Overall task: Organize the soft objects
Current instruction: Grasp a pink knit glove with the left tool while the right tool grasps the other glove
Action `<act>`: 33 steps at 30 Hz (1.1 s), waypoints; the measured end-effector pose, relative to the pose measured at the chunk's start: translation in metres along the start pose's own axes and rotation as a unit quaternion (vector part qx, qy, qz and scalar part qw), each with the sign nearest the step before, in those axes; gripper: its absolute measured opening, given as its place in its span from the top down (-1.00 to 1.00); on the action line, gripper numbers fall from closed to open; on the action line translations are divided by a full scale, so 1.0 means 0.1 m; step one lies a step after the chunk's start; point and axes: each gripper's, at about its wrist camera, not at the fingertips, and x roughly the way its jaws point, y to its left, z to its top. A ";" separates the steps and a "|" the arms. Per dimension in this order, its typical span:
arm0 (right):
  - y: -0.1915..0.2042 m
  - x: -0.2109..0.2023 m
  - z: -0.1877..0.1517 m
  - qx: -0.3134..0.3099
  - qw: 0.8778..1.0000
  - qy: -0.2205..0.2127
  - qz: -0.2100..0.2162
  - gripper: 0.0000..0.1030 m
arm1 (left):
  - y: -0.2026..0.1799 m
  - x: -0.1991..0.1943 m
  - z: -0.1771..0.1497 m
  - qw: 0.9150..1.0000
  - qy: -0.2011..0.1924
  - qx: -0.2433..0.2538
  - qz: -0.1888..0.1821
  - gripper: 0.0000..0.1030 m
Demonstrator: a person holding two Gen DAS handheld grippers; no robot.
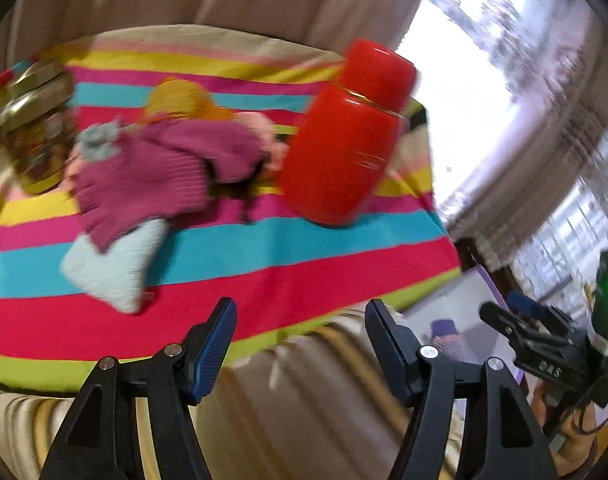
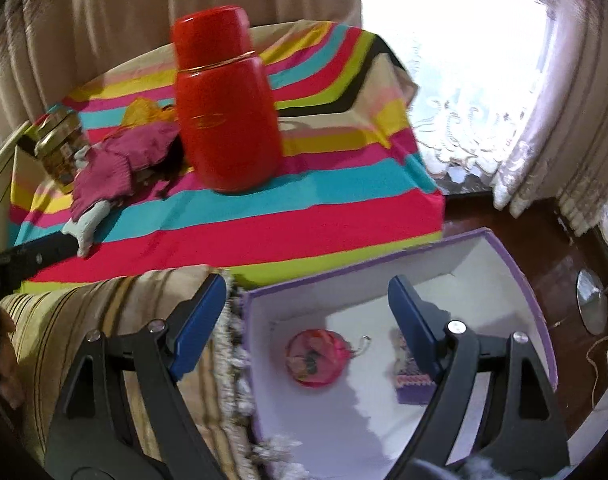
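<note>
A: Looking down my left claw [image 1: 300, 344], what sits ahead of it?

B: I see its jaws spread with nothing between them, over the near edge of the striped cloth [image 1: 304, 256] on the counter. The pile of knitted things lies well ahead and to the left: a magenta knit piece [image 1: 160, 168] on top, a pale blue knit piece [image 1: 112, 264] sticking out below it toward me, a yellow knit piece [image 1: 180, 100] behind. The view is blurred, so I cannot tell what each item is.

A: And the hard things?

B: A red flask [image 1: 344, 136] stands right of the pile, a glass jar [image 1: 32, 128] with a gold lid to its left.

A: Where is my right claw [image 2: 304, 320]?

B: Spread too, and empty; its jaws have just been opening. It hangs over a purple-edged box [image 2: 516, 280] beside the counter. Inside the box, a pink round soft item [image 2: 318, 356] lies between the jaws but well below them, and a purple knit item [image 2: 412, 384] lies partly behind the right jaw. I also see the left claw's tip [image 2: 36, 256] at the far left, close to the pale blue piece; I cannot tell if they touch
</note>
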 end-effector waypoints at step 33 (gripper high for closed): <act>1.63 0.75 0.66 -0.142 0.987 -0.002 0.076 -0.65 | 1.32 0.78 1.11 0.990 -0.032 -0.105 0.083 -0.03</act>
